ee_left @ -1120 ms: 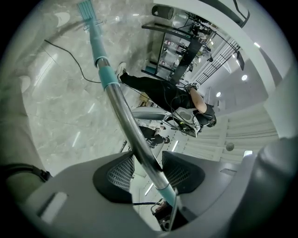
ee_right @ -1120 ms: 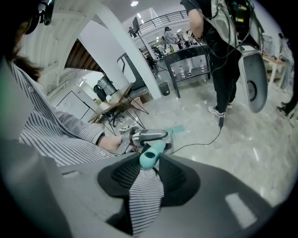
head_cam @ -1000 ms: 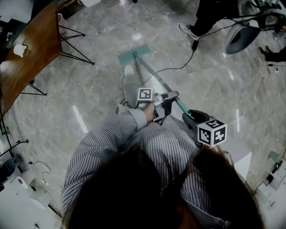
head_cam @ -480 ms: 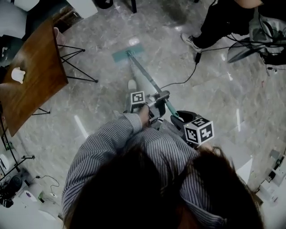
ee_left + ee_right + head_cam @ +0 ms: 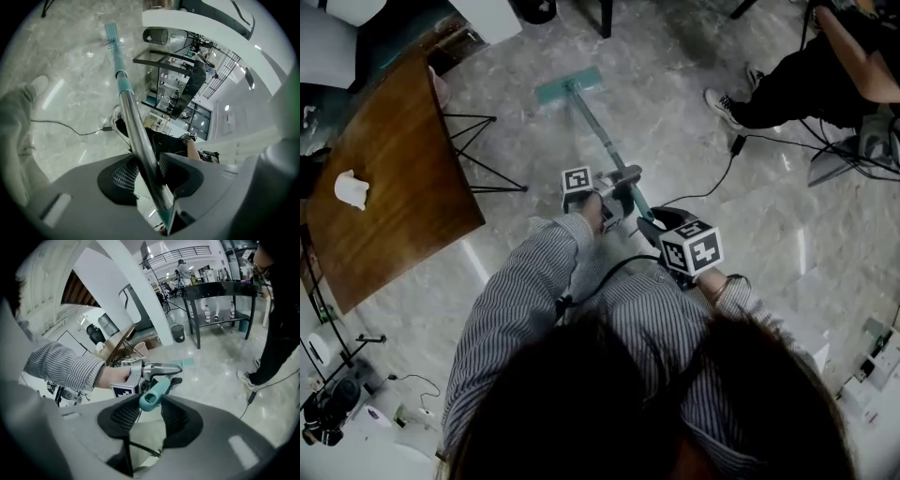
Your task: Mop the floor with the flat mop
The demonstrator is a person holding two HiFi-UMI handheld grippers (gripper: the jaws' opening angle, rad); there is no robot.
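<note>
Left gripper (image 5: 622, 187) is seen clamped on the metal shaft (image 5: 137, 133) of the flat mop (image 5: 581, 105), the shaft running up between both jaw pads and out past the jaw tips; right gripper (image 5: 664, 227) is seen closed on the teal end grip (image 5: 153, 397) of the same handle, the grip's open end lodged between its pads; left gripper is placed ahead of the right one along the handle, the two close together with a short length of handle between them; mop head (image 5: 569, 85), a teal flat pad, is seen flat on the grey marble floor (image 5: 722, 281), well ahead of the left gripper at the far end of the shaft; shaft is tilted, sloping from the grippers down to the pad; a wooden table (image 5: 384, 187) on thin black legs is noted to the left of the left gripper, with a small white crumpled item (image 5: 352, 189) on its top; mop head lies near the table's far corner, apart from the legs; a black cable (image 5: 712, 183) is laid over the floor to the right of the shaft, not touching it; a seated person (image 5: 811, 70) in dark clothing is noted beyond and right of the right gripper; striped sleeves (image 5: 520, 300) of the operator are seen behind both grippers.
</note>
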